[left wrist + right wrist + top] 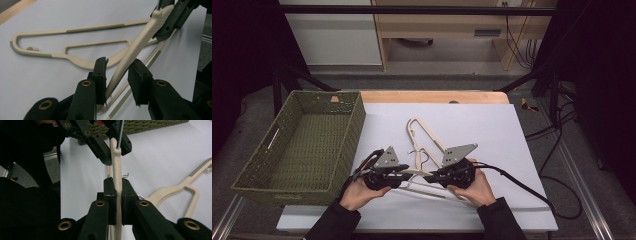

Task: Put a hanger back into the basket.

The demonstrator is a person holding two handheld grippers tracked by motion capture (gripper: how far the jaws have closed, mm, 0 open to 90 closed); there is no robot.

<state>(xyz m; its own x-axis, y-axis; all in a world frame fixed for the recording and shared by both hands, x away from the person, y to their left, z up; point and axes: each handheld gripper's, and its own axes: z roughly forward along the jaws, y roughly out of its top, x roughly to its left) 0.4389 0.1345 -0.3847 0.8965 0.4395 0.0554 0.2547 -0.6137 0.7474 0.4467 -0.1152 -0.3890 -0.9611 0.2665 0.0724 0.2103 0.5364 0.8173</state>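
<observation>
Right tongs [116, 192] clamped on the hanger [116, 170], held just above the bench [492, 125]. Left tongs [117, 75] part-open astride its arm, one pad touching. Close fully, keep it level, carry to basket [247, 177].

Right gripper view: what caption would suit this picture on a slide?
Right claw clamped on a cream hanger, left claw around its far end.

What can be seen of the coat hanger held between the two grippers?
The held hanger is cream, plastic-looking, with a finely ribbed arm and a metal hook at its neck. It is lifted over the grey mat, crossing above a second hanger lying flat. The right gripper is clamped on its arm. The left gripper straddles the arm, one pad touching, the other apart.
</observation>
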